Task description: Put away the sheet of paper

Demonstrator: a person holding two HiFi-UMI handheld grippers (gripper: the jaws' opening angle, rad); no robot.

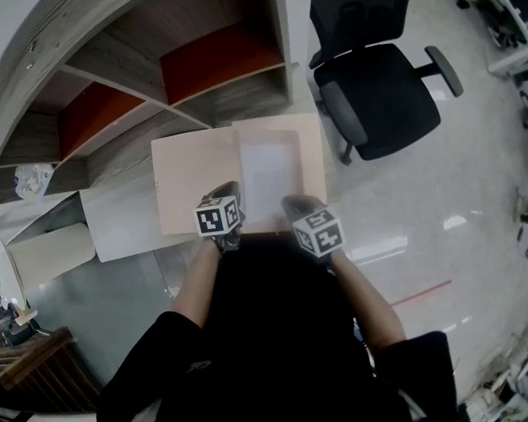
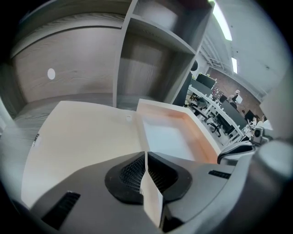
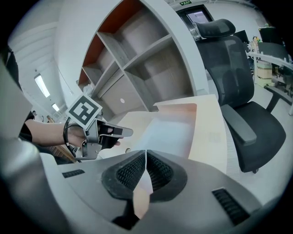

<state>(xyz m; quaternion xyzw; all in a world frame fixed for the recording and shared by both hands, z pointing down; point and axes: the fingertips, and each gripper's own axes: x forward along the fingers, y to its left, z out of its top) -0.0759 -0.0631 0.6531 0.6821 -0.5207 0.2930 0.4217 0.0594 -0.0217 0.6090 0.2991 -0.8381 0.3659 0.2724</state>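
White paper (image 1: 267, 173) inside folder (image 1: 196, 184), beyond jaws (clamping folder edge)

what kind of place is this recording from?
Most likely an open-plan office: a black swivel office chair on a glossy floor, a curved wooden shelving unit with open cubbies, and rows of desks with monitors in the background of the left gripper view.

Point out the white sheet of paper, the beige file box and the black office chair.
white sheet of paper (image 1: 270, 173), head view, sheet's middle.
beige cardboard file box (image 1: 196, 182), head view, open left flap.
black office chair (image 1: 385, 93), head view, seat cushion.
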